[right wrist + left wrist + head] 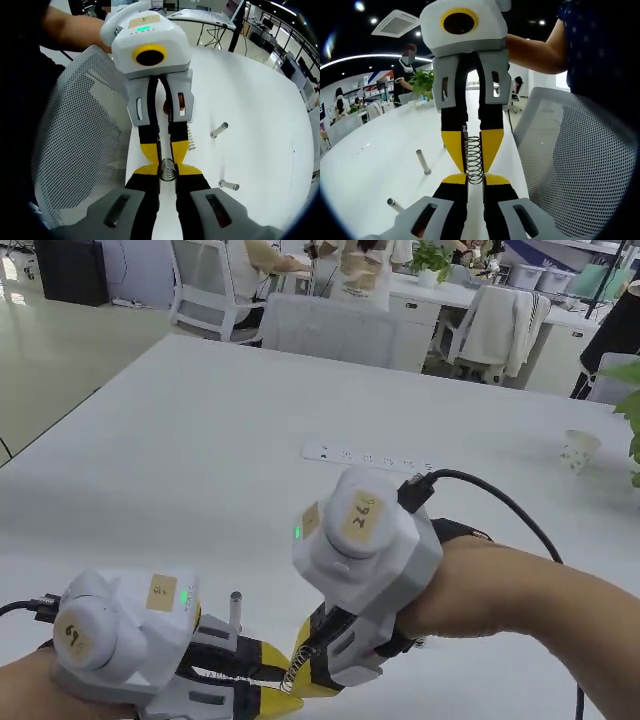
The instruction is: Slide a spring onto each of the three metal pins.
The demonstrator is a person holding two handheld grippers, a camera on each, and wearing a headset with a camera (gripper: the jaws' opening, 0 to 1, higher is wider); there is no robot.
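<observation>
**Operator:** Where is the spring?

**Spotter:** Between your two grippers, held just above the bench, close to its near edge. Your left gripper and your right gripper meet nose to nose. The spring runs from one pair of yellow tips into the other.

**Operator:** And the jaws?

**Spotter:** Your right jaws press on the spring's sides, and its coils fill the narrow gap. Your left jaws are nearly together too, pinching the spring's other end between their tips.

**Operator:** What else is down there?

**Spotter:** One pin stands upright on the bench, just beyond your grippers from the near edge. A second pin is near it, alongside your left gripper. I cannot tell whether that one stands or lies. A second spring lies loose on the bench beside your left jaws. A mesh chair back is at the near edge. A power strip lies toward the middle, and a paper cup sits toward the far right corner.
</observation>
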